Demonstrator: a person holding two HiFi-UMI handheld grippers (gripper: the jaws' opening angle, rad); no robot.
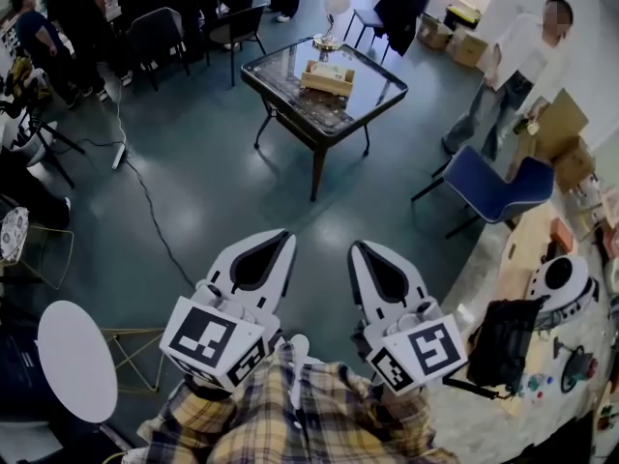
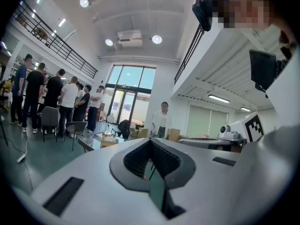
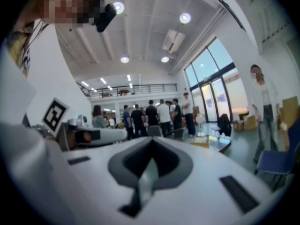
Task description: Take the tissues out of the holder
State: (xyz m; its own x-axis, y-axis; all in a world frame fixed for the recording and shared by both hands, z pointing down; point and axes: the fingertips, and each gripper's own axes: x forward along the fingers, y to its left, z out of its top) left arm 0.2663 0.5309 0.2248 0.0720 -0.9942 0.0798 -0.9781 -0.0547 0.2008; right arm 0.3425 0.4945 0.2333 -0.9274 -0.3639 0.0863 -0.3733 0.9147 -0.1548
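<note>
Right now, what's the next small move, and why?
Probably step toward the glass table. The tissue holder sits on it, far across the floor from both tools. The left tool and right tool are held close to the body, jaws together with nothing between them, so no grasp is possible from here.

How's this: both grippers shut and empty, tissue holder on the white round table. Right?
No. The wooden tissue holder sits on the glass coffee table, per the head view. Left gripper and right gripper are shut and empty.
</note>
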